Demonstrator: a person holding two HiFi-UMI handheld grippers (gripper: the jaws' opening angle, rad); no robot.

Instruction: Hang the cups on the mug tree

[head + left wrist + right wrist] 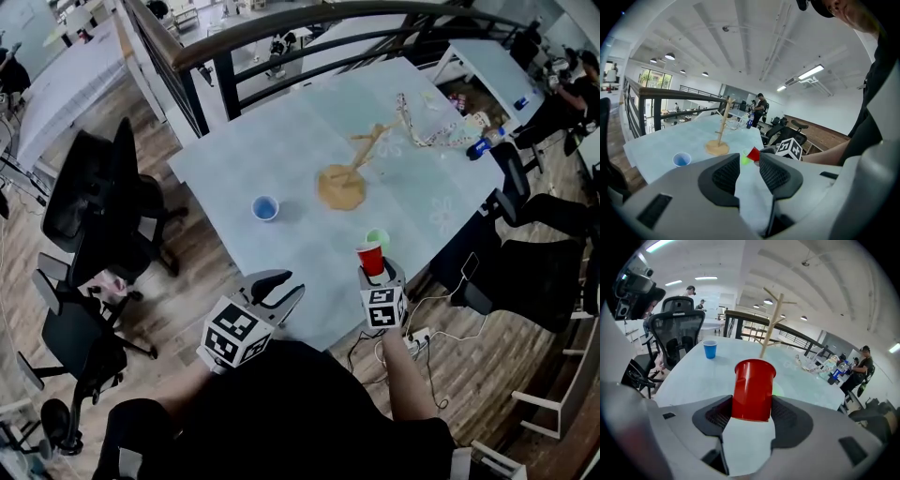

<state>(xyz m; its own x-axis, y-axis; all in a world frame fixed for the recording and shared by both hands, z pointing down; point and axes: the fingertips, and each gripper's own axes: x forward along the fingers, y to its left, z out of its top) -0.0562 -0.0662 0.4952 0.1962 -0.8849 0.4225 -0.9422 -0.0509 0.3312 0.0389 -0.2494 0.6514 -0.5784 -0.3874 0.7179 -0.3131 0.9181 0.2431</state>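
red cup (753,389) clamped in right gripper (751,414).

Cups: 3 total. 1 red cup (371,258), 1 blue cup (265,207), 1 green cup (378,239).
Mug tree (343,183): 1, wood; peg no. can't tell.
Grippers: 2, i.e. left gripper (279,286) + right gripper (376,275).
Marker cubes (234,336): 2, 1 per gripper.
Tables: 3 in head view. 1 pale-blue table (281,150) up front, 2 far tables (66,84) at top corners.
Black office chairs (98,202): 4 clear ones, 2 on left side, 2 on right; more beyond, too small to count.
Blue bottle (480,147): 1.
Power strip (417,337): 1, on floor.
Ppl besides wearer: 1 seated person (572,94), top right.
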